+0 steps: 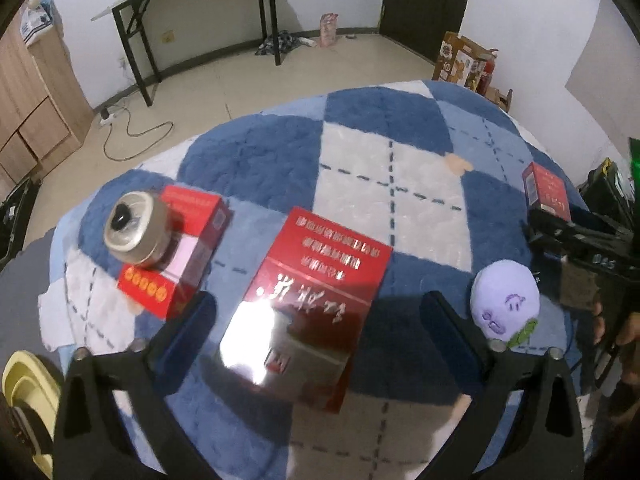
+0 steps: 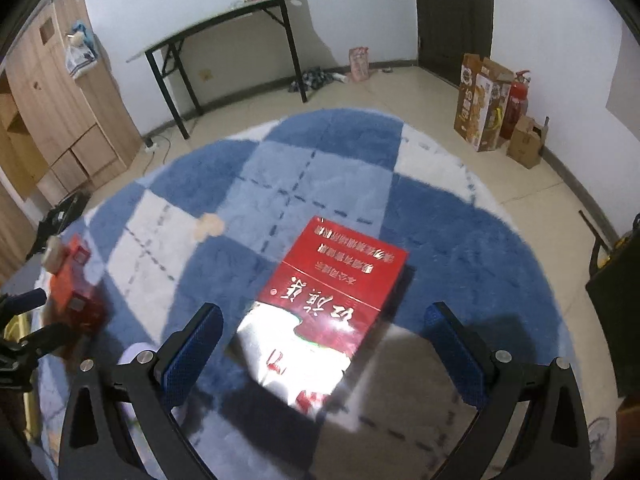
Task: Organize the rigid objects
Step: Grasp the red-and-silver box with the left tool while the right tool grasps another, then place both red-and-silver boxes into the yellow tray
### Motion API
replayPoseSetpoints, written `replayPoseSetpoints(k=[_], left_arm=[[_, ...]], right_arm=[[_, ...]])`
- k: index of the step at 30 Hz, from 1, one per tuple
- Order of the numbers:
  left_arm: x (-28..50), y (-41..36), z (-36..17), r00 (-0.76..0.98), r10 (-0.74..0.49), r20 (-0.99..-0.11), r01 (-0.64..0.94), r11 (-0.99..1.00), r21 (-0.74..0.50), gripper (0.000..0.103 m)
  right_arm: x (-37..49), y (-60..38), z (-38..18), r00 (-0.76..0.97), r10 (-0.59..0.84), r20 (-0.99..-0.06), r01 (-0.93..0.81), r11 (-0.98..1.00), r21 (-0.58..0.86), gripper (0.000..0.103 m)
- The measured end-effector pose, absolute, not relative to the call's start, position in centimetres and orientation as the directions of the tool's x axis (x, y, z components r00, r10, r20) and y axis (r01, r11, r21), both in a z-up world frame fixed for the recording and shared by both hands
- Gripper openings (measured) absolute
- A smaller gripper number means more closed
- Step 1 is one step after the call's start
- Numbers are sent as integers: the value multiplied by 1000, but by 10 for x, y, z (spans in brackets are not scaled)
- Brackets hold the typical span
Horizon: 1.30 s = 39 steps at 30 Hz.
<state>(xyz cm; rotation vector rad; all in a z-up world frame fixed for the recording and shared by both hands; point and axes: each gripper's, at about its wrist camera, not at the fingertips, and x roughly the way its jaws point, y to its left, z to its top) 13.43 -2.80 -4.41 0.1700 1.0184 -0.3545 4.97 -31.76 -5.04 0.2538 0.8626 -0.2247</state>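
In the left wrist view a large red carton (image 1: 308, 300) with gold writing lies flat on the blue-and-white checked cloth (image 1: 400, 152). My left gripper (image 1: 320, 320) straddles its near end, open, with a gap at each finger. At the left a small red box (image 1: 180, 264) carries a round beige tin (image 1: 136, 232). A purple plush toy (image 1: 504, 304) sits at the right. Farther right, another red carton (image 1: 546, 192) lies under the black right gripper (image 1: 580, 240). In the right wrist view that carton (image 2: 332, 300) lies between the open fingers of my right gripper (image 2: 324, 336), touching neither.
A black folding table (image 2: 224, 44), a wooden cabinet (image 2: 60, 112), cardboard boxes (image 2: 480, 100) and a fire extinguisher (image 2: 516, 100) stand on the floor beyond the cloth. A yellow object (image 1: 24, 380) sits at the near left edge. A person's hand (image 1: 628, 328) shows at the right.
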Motion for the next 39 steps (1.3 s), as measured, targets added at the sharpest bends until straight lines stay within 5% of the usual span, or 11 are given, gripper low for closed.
replayPoseSetpoints(k=[1, 2, 11, 23, 26, 30, 39], left_arm=[[135, -29, -46, 472, -209, -857, 367, 930, -24, 70], [137, -28, -47, 469, -207, -859, 365, 931, -24, 67], [123, -12, -15, 529, -228, -817, 312, 948, -62, 59], [57, 62, 86, 669, -203, -715, 140, 979, -147, 59], [15, 107, 107, 696, -204, -688, 52, 971, -235, 59], [-44, 163, 125, 740, -97, -665, -56, 977, -205, 59], [-102, 292, 89, 661, 97, -744, -332, 927, -173, 59]], right_arm=[[53, -318, -55, 625, -97, -775, 300, 946, 123, 103], [56, -316, -58, 624, -109, -774, 301, 947, 110, 102], [50, -312, -61, 679, -98, -727, 232, 969, 87, 62], [-7, -317, 10, 831, 30, -556, 104, 973, 207, 58], [-29, -290, 45, 867, 103, -488, -21, 985, 170, 58], [-54, -232, 87, 869, 250, -428, -231, 968, 97, 58], [-56, -50, 116, 661, 559, -501, -622, 781, 51, 58]])
